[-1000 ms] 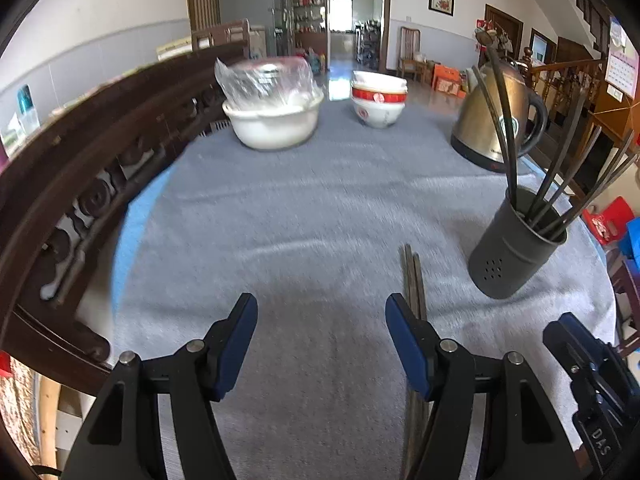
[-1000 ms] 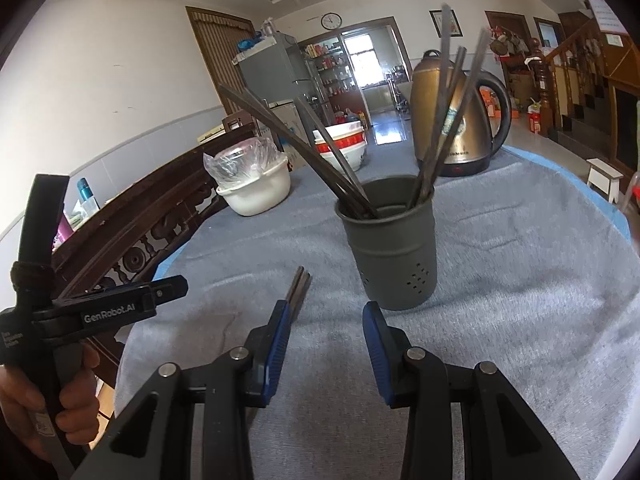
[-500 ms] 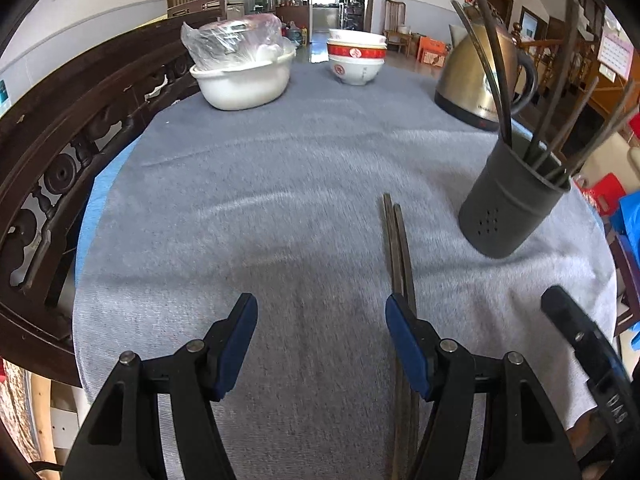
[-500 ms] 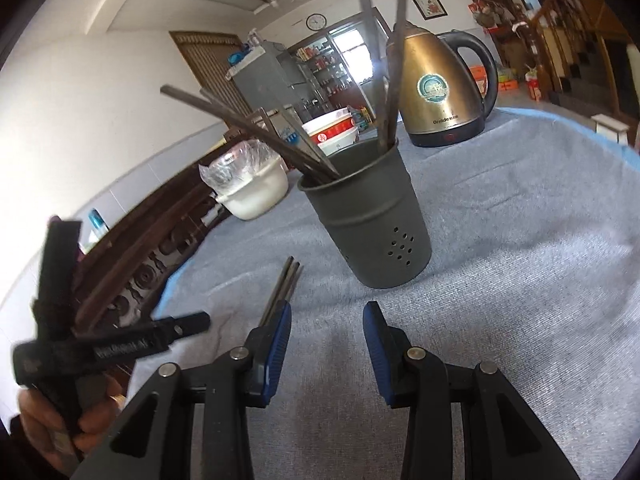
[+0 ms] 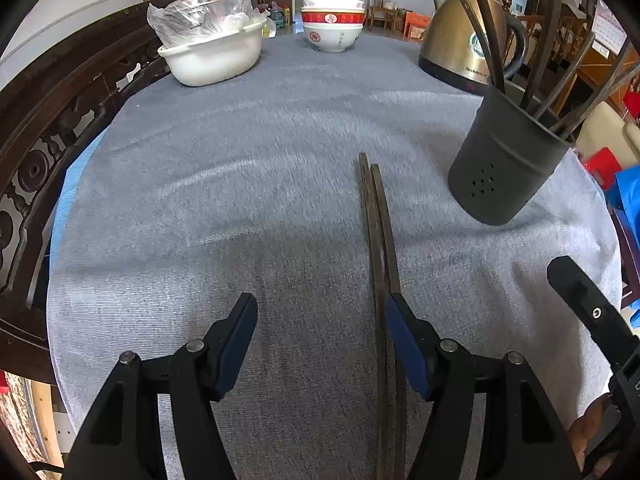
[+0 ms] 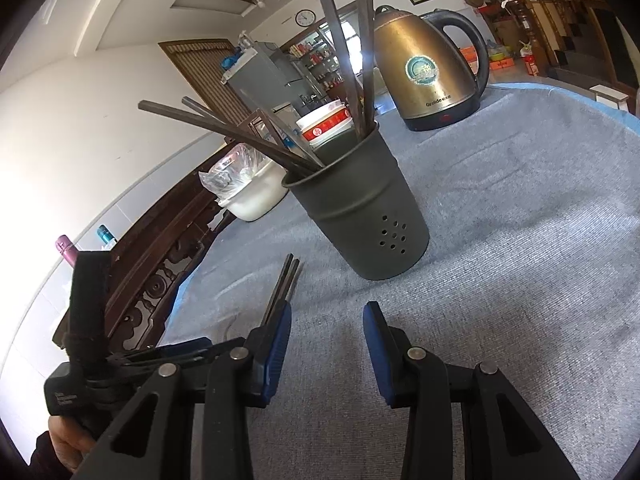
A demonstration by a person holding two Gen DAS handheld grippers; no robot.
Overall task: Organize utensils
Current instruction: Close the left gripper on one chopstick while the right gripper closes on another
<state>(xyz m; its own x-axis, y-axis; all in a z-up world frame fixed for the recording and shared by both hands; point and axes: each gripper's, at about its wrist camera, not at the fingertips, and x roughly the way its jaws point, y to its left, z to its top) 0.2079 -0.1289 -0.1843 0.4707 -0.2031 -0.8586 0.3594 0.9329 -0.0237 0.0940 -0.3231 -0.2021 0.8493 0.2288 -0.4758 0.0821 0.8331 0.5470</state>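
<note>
Two dark chopsticks (image 5: 376,224) lie side by side on the grey tablecloth, pointing away from me; in the right wrist view they (image 6: 282,284) lie left of the holder. A dark grey perforated holder (image 5: 502,168) with several chopsticks stands at the right, also seen in the right wrist view (image 6: 360,216). My left gripper (image 5: 320,322) is open and low over the cloth, its right finger right beside the pair. My right gripper (image 6: 326,332) is open and empty, just short of the holder.
A white basin with a plastic bag (image 5: 212,50), stacked red-and-white bowls (image 5: 333,24) and a brass-coloured kettle (image 5: 466,38) stand at the far side. A carved dark wooden chair back (image 5: 44,132) borders the table on the left.
My left gripper has moved forward and lower along the lying chopsticks. My right gripper has moved closer to the holder and tilted. Both stayed open.
</note>
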